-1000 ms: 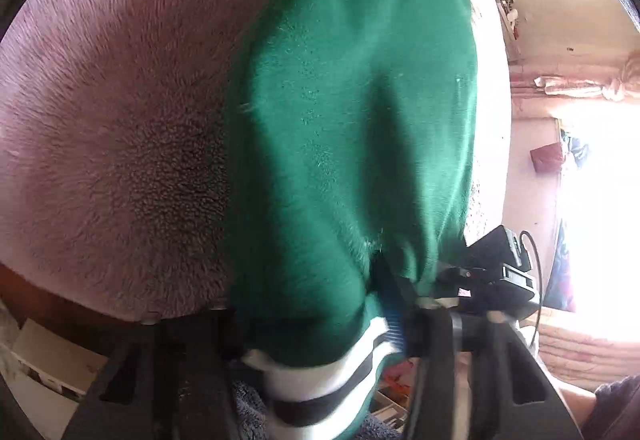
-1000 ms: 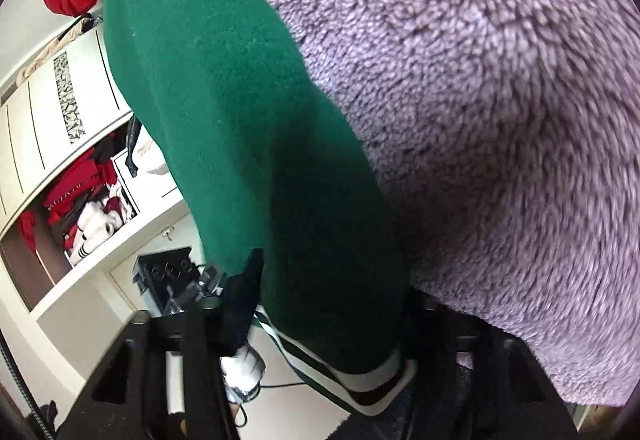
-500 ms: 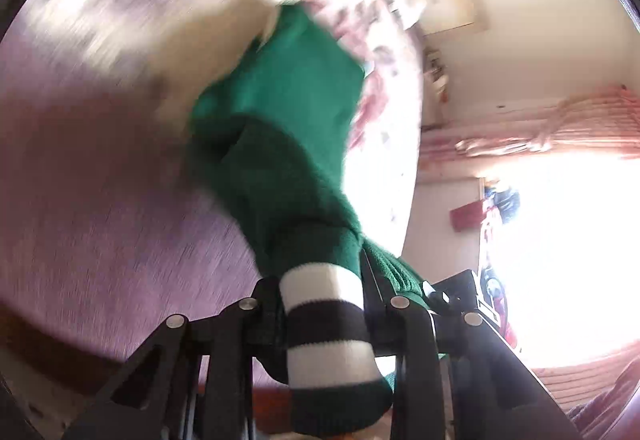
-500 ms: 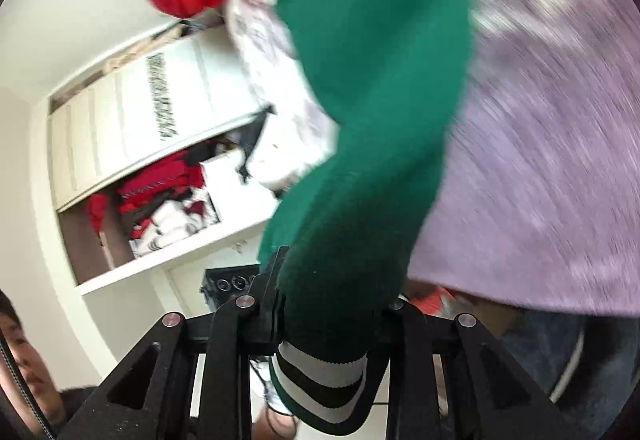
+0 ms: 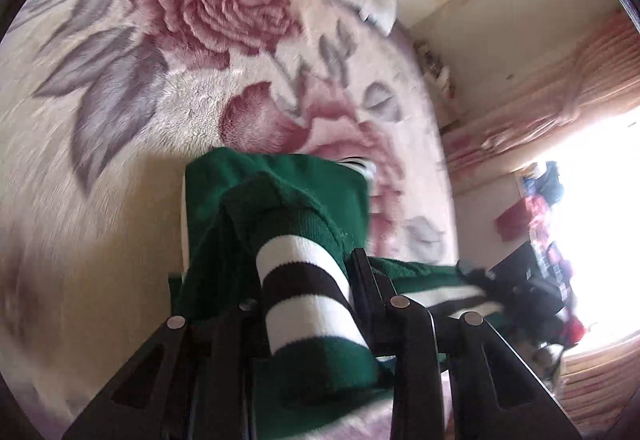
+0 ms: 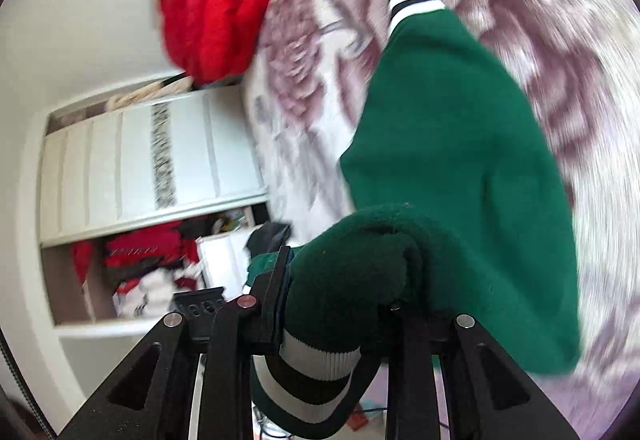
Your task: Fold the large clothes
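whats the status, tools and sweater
Left tool shut on sweater hem. Right tool shut on the hem too. Sweater hangs over the blanket. Red bundle at the far end, clear.

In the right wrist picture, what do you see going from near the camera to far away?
Right tool pinching the striped cuff → green knitted sweater → flowery fluffy blanket → red puffy clothing pile.
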`<action>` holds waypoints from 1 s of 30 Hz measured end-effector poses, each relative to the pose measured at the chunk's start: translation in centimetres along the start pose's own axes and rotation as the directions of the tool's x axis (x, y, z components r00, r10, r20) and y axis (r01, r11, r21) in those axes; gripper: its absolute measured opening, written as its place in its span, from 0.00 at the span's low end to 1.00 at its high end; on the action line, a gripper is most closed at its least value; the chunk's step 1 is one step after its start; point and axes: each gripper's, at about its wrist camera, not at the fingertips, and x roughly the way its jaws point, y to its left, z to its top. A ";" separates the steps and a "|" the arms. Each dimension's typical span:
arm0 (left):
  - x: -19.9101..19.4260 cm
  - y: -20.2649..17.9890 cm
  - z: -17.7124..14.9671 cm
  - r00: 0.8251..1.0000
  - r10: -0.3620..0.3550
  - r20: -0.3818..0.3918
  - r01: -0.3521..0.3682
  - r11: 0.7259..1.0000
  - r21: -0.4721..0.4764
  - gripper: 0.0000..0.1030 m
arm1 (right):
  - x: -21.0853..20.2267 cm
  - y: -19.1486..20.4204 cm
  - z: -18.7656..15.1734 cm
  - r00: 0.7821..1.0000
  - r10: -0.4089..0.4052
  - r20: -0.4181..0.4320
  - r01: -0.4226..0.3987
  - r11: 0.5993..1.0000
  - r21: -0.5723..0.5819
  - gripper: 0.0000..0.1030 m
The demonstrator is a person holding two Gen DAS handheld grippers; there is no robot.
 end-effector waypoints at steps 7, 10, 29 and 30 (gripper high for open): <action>7.8 5.8 4.4 0.981 0.027 -0.193 -0.054 0.989 -0.136 0.25 | 5.7 -6.3 9.6 0.994 -0.090 -0.055 0.098 0.981 0.169 0.26; 7.0 6.2 4.6 0.977 -0.005 -0.211 -0.033 0.984 -0.178 0.30 | 6.8 -6.9 11.5 0.992 -0.059 -0.114 0.087 0.962 0.260 0.30; 1.3 2.6 -0.5 0.900 0.433 0.045 -0.435 0.896 0.092 0.97 | 2.6 -5.1 12.9 0.875 -0.451 -0.174 0.385 0.868 -0.314 0.86; 1.5 3.1 -1.7 0.900 0.434 0.026 -0.435 0.897 0.074 0.97 | 3.2 -6.3 12.9 0.866 -0.456 -0.203 0.378 0.865 -0.331 0.86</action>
